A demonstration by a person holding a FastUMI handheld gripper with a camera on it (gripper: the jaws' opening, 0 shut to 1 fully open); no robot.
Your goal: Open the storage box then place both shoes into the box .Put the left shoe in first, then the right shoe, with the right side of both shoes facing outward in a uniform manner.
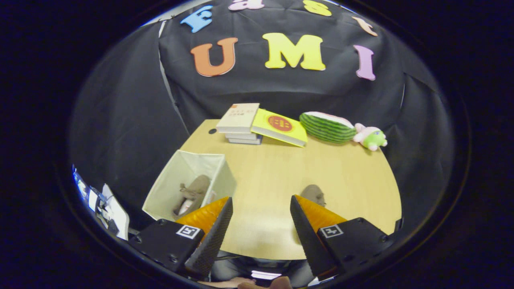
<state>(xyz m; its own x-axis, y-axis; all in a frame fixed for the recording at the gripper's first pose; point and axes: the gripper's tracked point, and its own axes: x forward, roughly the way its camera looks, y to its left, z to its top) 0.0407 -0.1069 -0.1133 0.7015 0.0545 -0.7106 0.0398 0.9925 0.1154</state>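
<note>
Pale wood makes up the table, and on it sits one storage box of cream fabric, its top open, at the table's near left corner just ahead of the left finger. Inside the box lies one brown shoe, resting along the box's floor. A second brown shoe is out on the tabletop, partly hidden behind the tip of the right finger, so two shoes in all. The gripper hangs above the near edge of the table with its two fingers spread wide; bare wood shows between them and they grip nothing. Along the far edge stands a stack of three pale books, with one yellow book leaning against the stack's right side. Next to that lie one watermelon-slice toy and one small pink-and-green plush toy, the two touching.
</note>
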